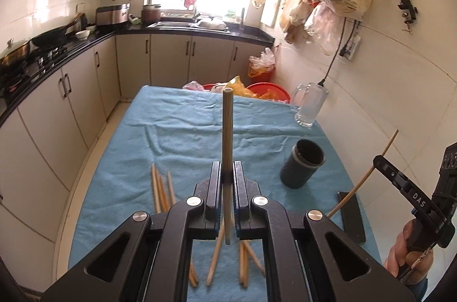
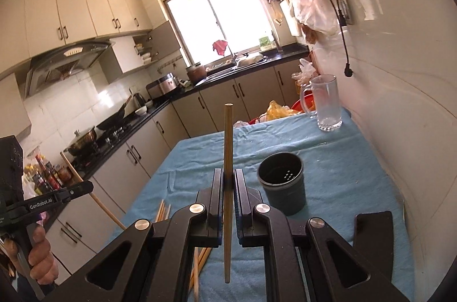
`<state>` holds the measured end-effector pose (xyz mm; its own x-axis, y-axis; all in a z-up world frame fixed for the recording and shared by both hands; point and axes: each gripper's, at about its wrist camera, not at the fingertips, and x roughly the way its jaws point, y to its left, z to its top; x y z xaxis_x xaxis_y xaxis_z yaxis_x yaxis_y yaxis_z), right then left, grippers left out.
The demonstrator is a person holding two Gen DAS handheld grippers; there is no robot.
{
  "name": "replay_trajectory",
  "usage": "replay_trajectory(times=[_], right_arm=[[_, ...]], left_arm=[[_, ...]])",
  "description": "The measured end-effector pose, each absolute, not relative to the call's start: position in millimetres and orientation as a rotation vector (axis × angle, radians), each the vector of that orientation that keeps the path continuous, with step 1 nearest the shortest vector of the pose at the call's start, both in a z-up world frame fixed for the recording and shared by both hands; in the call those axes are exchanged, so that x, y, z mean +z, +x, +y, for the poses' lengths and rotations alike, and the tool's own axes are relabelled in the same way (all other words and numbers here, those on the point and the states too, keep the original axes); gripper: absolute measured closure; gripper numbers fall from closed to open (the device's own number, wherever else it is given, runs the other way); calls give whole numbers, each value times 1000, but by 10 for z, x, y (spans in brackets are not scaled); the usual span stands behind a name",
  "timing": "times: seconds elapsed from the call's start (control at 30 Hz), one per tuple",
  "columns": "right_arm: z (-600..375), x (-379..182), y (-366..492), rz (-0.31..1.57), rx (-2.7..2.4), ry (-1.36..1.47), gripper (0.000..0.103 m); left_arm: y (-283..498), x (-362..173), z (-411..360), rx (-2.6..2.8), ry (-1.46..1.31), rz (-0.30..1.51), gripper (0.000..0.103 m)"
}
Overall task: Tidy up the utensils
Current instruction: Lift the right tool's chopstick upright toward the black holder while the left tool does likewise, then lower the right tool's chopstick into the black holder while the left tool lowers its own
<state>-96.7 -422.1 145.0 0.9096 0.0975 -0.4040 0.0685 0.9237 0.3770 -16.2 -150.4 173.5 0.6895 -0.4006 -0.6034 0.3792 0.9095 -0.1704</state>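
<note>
Covering the table, a wrinkled blue cloth [image 1: 177,130] carries everything else. Near its right edge, close to the white tiled wall, stands a clear glass mug with a handle [image 1: 310,105], and nearer the cameras stands a dark grey cylindrical utensil holder [image 2: 281,182], upright and open-topped. A flat black rectangular object [image 1: 352,216] lies just beside the holder's near side. Loose wooden chopsticks [image 1: 161,189] lie scattered on the cloth below both tools. The left gripper [image 1: 227,182] has its jaws pinched tight on one pale wooden chopstick [image 1: 227,130], held upright above the cloth. The right gripper [image 2: 227,187] likewise clamps a second light wooden chopstick [image 2: 228,159] upright, just left of the holder.
</note>
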Motion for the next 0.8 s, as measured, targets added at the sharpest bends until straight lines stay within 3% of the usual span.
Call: replay_trajectory(times=[0.8], right_arm=[[-5184,2042,-441,305,-111,468,96]], left_arm=[[606,2410,-3147,-640,-43,628,97]])
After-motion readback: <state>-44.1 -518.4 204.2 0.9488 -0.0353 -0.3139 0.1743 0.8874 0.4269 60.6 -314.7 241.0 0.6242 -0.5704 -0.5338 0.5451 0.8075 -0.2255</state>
